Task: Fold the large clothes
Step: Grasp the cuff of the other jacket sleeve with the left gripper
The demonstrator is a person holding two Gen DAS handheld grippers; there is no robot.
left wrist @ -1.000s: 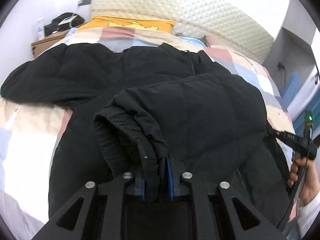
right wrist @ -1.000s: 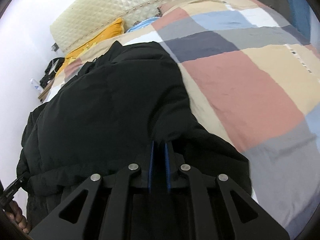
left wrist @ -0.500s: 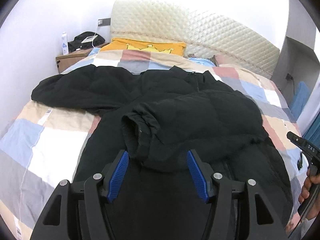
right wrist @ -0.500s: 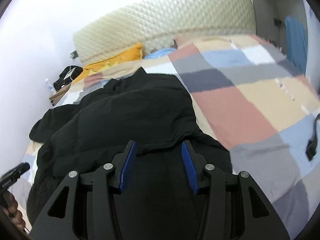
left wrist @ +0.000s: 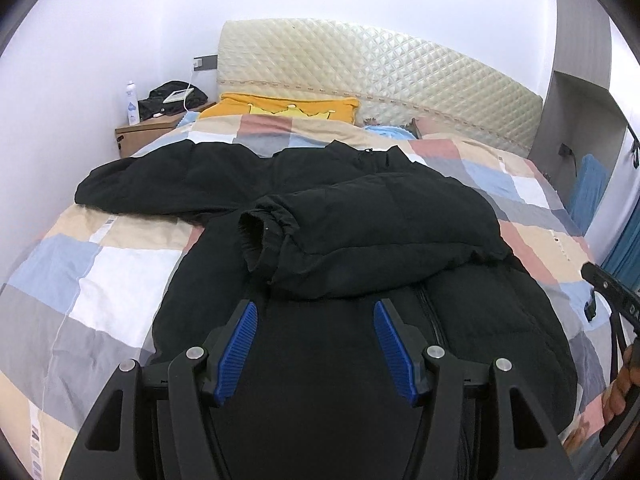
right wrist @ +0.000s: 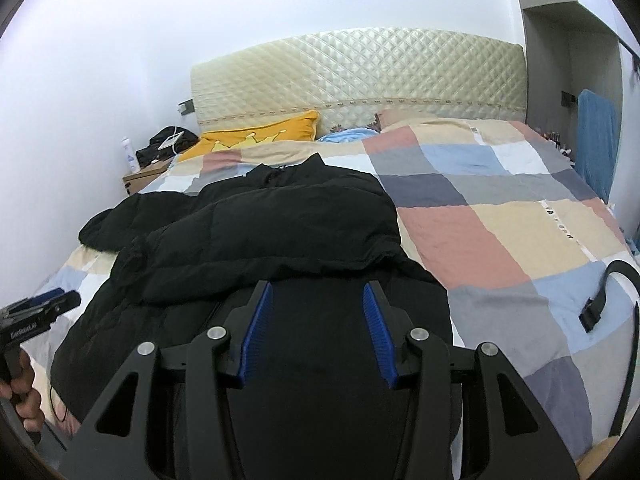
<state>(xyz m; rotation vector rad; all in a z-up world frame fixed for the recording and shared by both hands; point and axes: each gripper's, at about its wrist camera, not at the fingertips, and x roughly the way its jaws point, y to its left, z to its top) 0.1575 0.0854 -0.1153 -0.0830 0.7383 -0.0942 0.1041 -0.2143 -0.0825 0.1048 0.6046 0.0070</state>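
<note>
A black puffer jacket [left wrist: 360, 320] lies on a checkered bed [left wrist: 100, 268]. Its right sleeve [left wrist: 360, 240] is folded across the chest, cuff [left wrist: 260, 232] pointing left. Its other sleeve [left wrist: 168, 180] stretches out to the left. My left gripper [left wrist: 314, 344] is open and empty above the jacket's lower body. My right gripper [right wrist: 316, 332] is open and empty above the jacket [right wrist: 260, 240], just short of the folded sleeve's edge. Each gripper shows at the edge of the other's view.
The quilted headboard [left wrist: 380, 80] and a yellow pillow [left wrist: 288, 108] are at the far end. A nightstand [left wrist: 148, 132] with a bottle and a black bag stands at the back left. A black strap [right wrist: 608, 296] lies on the bed to the right.
Both grippers were shut on the sleeve a second ago. They opened, let it drop across the jacket's chest, and pulled back and up.
</note>
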